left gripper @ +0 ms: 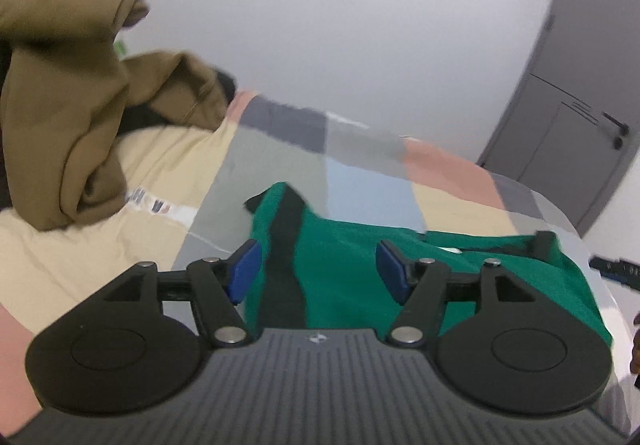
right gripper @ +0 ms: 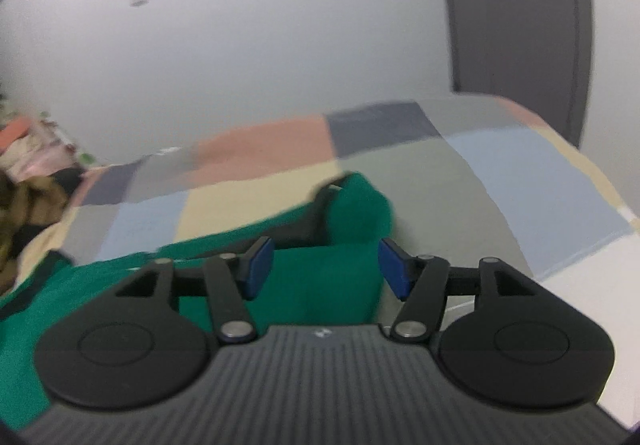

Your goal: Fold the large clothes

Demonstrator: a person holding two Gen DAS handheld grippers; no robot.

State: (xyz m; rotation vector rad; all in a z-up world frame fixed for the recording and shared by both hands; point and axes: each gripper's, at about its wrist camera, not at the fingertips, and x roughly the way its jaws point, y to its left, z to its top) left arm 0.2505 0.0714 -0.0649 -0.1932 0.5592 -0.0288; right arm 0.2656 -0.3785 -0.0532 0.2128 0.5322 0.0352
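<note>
While the patchwork bedspread (left gripper: 192, 173) fills the middle of both views, the green garment (left gripper: 352, 265) lies on it in the lower centre, spread partly flat with a dark stripe down one panel and a bunched end toward the top right of the right wrist view. It looks partly folded at best; edges are uneven, so squaring and further folds seem left. At upper left of the left wrist view a brown garment (left gripper: 76, 117) sits in a heap, apparently not yet folded. Both tools are free of cloth: the left gripper (left gripper: 318, 271) stands with jaws apart above the green fabric, and the right gripper (right gripper: 326, 269) likewise gapes, nothing pinched between its blue pads (right gripper: 258, 269).
</note>
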